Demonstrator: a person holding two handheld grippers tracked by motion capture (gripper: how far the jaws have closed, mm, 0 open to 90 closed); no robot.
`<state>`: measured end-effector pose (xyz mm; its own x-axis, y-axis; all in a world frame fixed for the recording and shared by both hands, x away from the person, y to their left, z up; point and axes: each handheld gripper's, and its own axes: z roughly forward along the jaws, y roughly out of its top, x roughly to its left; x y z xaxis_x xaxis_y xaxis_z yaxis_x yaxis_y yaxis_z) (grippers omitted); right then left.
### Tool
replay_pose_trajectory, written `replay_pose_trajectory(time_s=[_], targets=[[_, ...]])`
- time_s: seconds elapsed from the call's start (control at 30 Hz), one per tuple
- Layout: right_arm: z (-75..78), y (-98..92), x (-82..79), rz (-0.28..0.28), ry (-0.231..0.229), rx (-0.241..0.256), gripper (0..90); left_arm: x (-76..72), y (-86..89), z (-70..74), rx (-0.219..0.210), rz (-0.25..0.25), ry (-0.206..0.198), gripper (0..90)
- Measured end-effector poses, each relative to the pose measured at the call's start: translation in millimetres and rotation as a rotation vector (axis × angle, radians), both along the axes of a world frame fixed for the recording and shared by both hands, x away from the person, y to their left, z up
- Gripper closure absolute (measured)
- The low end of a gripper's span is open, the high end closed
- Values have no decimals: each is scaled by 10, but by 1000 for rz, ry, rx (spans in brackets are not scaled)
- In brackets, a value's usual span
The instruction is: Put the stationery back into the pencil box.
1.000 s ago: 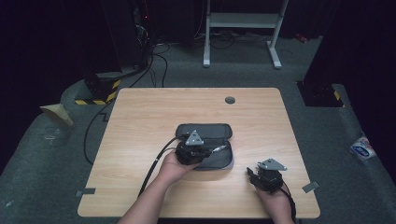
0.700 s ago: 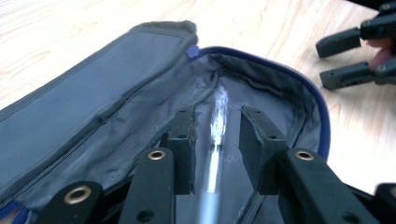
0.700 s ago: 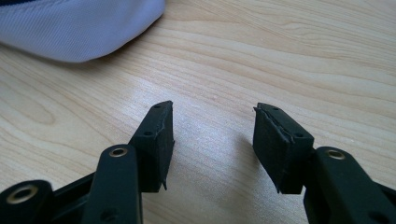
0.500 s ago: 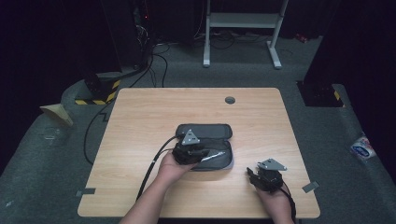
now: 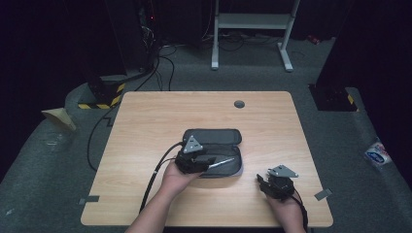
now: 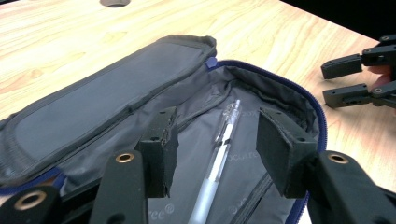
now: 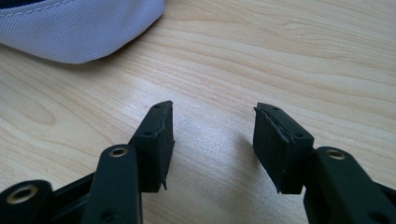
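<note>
high: above, facing forward-down | gripper views: close, low | shared: pencil case (image 6: pixel 93 102), probably

A grey pencil case (image 5: pixel 214 151) lies unzipped mid-table, a seemingly clear pen (image 6: pixel 218 163) inside.

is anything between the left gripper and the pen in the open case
Nothing visible. The left gripper is open just above the pen, which lies bare on the lining of the open case, flap folded back.

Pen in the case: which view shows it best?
Left gripper view: the pen lies close up inside the open pencil case, between the open jaws. High view shows it small. Right gripper view catches just a case corner.
</note>
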<state>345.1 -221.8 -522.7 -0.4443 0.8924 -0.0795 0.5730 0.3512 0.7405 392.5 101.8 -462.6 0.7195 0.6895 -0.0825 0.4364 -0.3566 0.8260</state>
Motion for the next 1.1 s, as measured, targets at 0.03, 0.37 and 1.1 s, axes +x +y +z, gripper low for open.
replay_pose_trajectory(time_s=[0.03,0.37,1.1], targets=[[0,0,0,0,0,0,475,-9,12,8,-1,7,-5,464],[0,-2,1,1,1,1,474,-150,306,35,-55,77,-11,319],[0,2,-2,-2,1,1,474,-469,1287,-396,111,328,88,4]])
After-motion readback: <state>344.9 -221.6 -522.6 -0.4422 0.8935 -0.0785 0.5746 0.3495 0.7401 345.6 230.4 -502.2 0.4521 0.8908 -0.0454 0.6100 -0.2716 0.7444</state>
